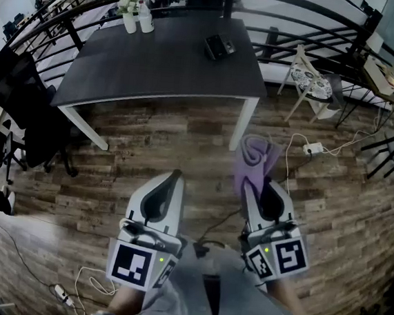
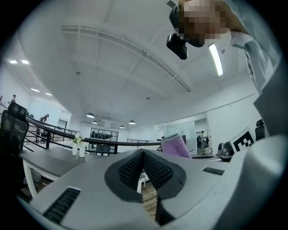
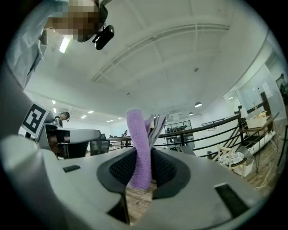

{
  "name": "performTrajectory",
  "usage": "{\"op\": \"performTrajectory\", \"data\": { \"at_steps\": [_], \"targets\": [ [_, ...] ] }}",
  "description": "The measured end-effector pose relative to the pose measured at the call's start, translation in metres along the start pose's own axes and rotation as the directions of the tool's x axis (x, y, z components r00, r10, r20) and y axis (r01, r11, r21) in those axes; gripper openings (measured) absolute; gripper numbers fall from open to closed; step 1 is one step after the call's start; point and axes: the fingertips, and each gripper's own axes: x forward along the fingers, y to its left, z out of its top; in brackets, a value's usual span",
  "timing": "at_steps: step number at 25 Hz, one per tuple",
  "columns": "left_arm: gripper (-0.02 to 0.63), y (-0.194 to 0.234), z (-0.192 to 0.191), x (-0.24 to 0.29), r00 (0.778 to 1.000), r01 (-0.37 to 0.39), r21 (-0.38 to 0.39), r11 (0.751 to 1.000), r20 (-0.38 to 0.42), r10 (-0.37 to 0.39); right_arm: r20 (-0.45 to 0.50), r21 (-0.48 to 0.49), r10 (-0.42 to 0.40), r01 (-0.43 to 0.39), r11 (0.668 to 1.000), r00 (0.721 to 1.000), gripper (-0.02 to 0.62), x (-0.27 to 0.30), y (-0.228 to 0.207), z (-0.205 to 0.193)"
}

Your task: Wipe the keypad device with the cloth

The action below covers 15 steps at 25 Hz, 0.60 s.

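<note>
The dark keypad device [image 1: 219, 47] lies on the far right part of the dark table [image 1: 157, 63]. A purple cloth [image 1: 256, 155] stands rolled between the jaws of my right gripper [image 1: 255, 184], which is shut on it; the cloth [image 3: 141, 150] rises from the pads in the right gripper view. My left gripper [image 1: 173, 177] is shut with nothing in it, its pads meeting at a point [image 2: 143, 155]. Both grippers hang low over the wooden floor, well short of the table. The cloth [image 2: 173, 146] also shows in the left gripper view.
Two white vases with flowers [image 1: 135, 12] stand at the table's far left. A black railing [image 1: 295, 3] curves behind it. Black office chairs [image 1: 12, 101] stand left, a pale chair [image 1: 311, 85] right. A power strip with cables [image 1: 311, 148] lies on the floor.
</note>
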Motion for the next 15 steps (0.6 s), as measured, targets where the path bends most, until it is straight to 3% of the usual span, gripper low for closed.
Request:
{"op": "performTrajectory", "data": {
  "at_steps": [5,15],
  "targets": [
    [0.009,0.0053,0.0069,-0.002,0.999,-0.019,0.014,1.0,0.047,0.018,0.0,0.001,0.012,-0.012,1.0,1.0,0.097,0.0018,0.0043,-0.0014],
    [0.009,0.0001,0.0038,-0.0067,1.0,-0.023,0.007,1.0,0.022,0.023,0.0,0.006,0.02,-0.02,1.0,1.0,0.097,-0.0026,0.0065,-0.0018]
  ]
}}
